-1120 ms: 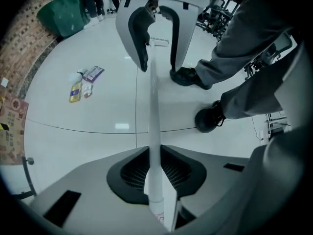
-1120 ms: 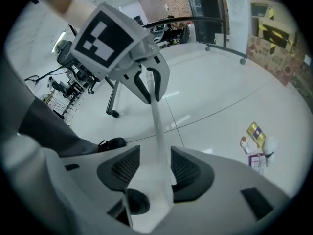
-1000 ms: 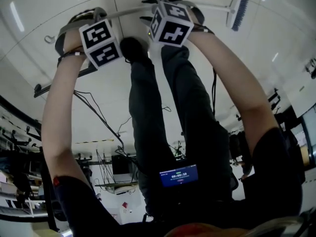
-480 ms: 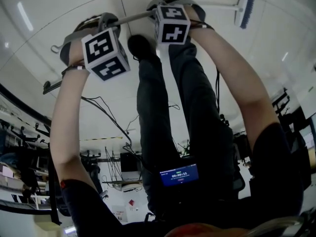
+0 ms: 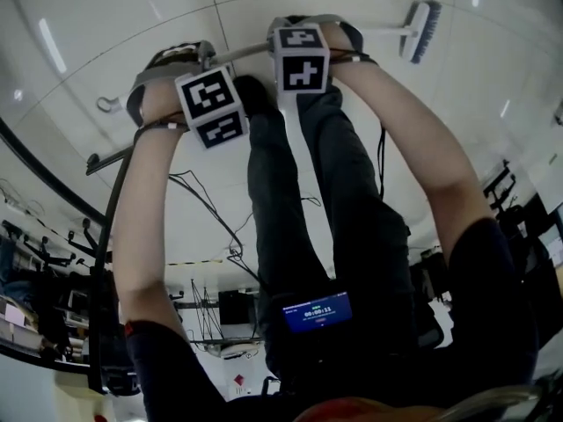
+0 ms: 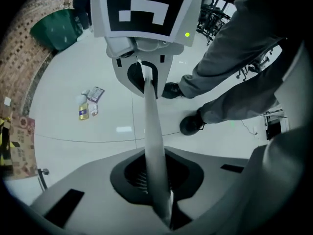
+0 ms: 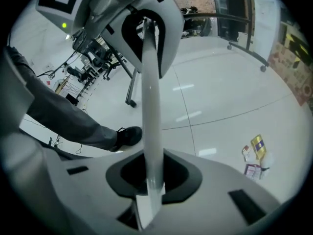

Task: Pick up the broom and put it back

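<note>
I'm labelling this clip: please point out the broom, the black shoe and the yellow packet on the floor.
broom (image 5: 422, 32): head view, on its brush head.
black shoe (image 7: 128, 136): right gripper view, on its upper.
yellow packet (image 7: 258, 145): right gripper view, on its middle.

Broom (image 5: 242, 53) crosswise beyond shoe (image 5: 253, 90); brush head (image 5: 422, 29) at right end.

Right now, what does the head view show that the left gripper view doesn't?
Only the head view shows the broom's blue-bristled head and a small lit blue screen. Only the left gripper view shows a green container and yellow and pale litter on the white floor. Both show the long pale grey broom handle and the person's dark shoe.
</note>
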The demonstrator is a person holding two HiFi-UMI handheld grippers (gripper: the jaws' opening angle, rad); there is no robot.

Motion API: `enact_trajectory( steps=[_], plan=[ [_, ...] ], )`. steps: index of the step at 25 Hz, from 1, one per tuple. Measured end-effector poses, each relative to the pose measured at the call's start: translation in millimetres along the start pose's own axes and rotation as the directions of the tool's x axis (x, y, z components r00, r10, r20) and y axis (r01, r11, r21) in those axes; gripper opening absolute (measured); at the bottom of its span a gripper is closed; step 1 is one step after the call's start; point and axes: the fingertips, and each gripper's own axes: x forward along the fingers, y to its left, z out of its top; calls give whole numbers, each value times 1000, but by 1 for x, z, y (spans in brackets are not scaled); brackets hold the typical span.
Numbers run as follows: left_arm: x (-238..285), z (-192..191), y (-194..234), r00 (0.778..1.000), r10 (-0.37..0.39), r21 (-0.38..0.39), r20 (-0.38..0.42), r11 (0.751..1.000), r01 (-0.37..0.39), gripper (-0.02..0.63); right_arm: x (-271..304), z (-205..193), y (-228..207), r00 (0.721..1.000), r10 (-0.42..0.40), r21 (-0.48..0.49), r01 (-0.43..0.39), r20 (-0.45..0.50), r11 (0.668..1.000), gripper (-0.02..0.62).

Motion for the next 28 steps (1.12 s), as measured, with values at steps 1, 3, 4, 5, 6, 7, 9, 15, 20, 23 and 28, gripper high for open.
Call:
enact_trajectory(
  steps=[1,3,4,5,6,7,9,15,20,23,28],
  plan=[
    [-8,-1,2,1000,25,16,-12,1000,-25,23,-7,3,2,1000,-1,-1,1,0,1000,67],
    [-27,0,6,997,75,38,-30,997,-74,25,-20,7,4,1000,-14,3,14,-6,1000,67],
    [-39,2,10,993,112,52,-41,993,-109,33,-27,9,4,1000,-24,9,25,-10,1000,67],
    [-52,3,15,986,157,69,-54,986,-153,66,-35,12,5,999,-33,17,33,-11,999,67],
    [-68,4,21,977,204,87,-65,976,-198,86,-43,16,6,999,-39,26,39,-9,999,67],
    [-84,6,26,968,242,101,-73,967,-234,102,-53,21,6,999,-45,34,45,-5,998,67],
    [-116,10,35,952,298,109,-70,951,-289,129,-73,31,5,998,-56,47,56,5,997,67],
    [-173,15,35,952,307,97,-4,947,-305,198,-98,46,6,998,-60,65,59,13,996,67],
    [-212,40,21,974,154,-78,165,987,-143,195,-90,46,7,998,-62,71,62,-5,996,67],
    [-230,50,2,971,33,-160,237,987,5,97,-86,47,8,998,-60,72,61,-14,996,67],
    [-224,38,-24,941,-159,-300,297,921,250,15,-83,45,5,997,-64,81,67,-36,995,67]
  ],
)
